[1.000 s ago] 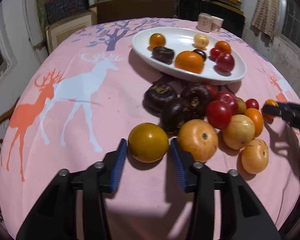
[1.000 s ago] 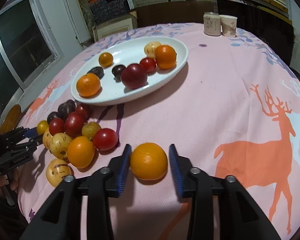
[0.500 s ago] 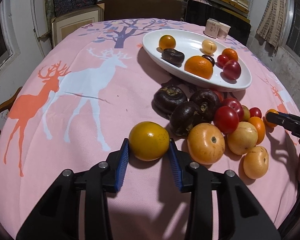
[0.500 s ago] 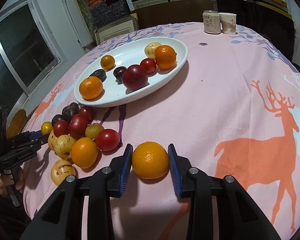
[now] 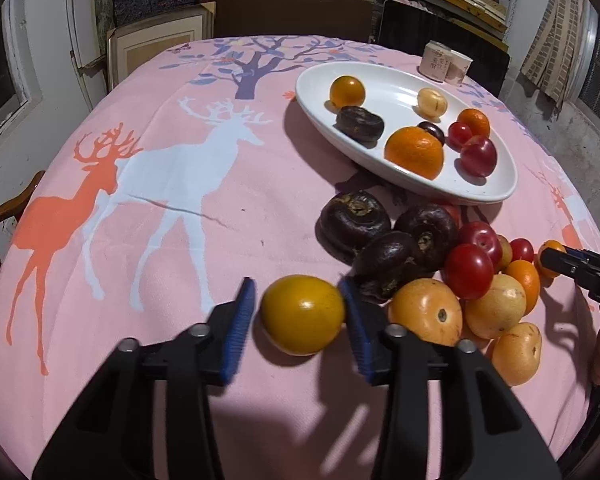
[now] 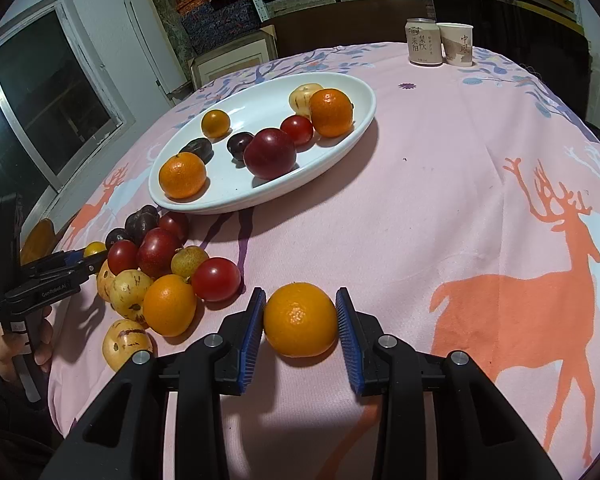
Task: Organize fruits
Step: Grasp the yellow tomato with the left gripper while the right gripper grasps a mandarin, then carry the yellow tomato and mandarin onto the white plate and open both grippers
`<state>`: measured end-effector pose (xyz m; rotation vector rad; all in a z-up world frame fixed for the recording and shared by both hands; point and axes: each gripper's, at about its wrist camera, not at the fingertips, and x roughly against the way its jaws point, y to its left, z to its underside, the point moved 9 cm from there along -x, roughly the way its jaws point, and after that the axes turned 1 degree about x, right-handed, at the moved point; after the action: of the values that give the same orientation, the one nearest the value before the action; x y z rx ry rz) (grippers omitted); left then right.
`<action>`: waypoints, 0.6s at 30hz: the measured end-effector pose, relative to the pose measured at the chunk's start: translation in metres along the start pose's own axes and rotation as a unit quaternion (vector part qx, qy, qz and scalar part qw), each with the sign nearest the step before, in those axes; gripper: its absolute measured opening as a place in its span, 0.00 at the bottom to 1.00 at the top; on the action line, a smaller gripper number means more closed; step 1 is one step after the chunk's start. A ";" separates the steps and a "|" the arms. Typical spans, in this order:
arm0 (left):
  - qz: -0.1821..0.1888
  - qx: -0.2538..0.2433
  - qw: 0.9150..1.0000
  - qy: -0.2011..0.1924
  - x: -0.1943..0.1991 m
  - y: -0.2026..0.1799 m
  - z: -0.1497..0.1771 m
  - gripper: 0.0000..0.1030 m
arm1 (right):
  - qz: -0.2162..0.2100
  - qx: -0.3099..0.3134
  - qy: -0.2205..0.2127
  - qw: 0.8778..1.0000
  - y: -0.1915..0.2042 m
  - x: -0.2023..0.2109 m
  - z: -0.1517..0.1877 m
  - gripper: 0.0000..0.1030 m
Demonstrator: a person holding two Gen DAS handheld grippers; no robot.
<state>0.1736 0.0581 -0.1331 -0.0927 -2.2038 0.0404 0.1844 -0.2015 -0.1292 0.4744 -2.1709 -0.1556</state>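
My left gripper [image 5: 300, 308] is shut on a yellow-orange fruit [image 5: 302, 316] that rests on the pink tablecloth, left of a pile of loose fruit [image 5: 472, 272]. The pile holds dark brown, red, orange and pale yellow pieces. My right gripper [image 6: 300, 320] is shut on an orange [image 6: 300, 326] on the cloth, right of the same pile [image 6: 164, 264]. Behind the pile a white oval plate [image 5: 384, 84] [image 6: 256, 184] carries several fruits. Each gripper shows at the edge of the other's view: left gripper [image 6: 86, 258], right gripper [image 5: 554, 258].
A drinks can [image 6: 422, 42] and a paper cup [image 6: 456, 44] stand at the far edge of the round table. A wooden chair [image 5: 4, 216] is at the left edge. Shelves and boxes line the back wall. A hand [image 6: 16, 344] holds the left gripper's handle.
Both grippers' jaws have closed inward until their blue pads meet the fruit between them. Neither fruit has left the cloth.
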 end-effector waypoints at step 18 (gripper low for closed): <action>-0.024 -0.018 0.999 -0.020 0.016 -0.008 0.013 0.37 | -0.005 0.006 -0.030 1.000 0.003 0.013 -0.003 0.35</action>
<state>0.1535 0.0512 -0.1276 -0.0606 -2.2458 -0.0245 0.1791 -0.2037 -0.1167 0.4923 -2.2292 -0.1636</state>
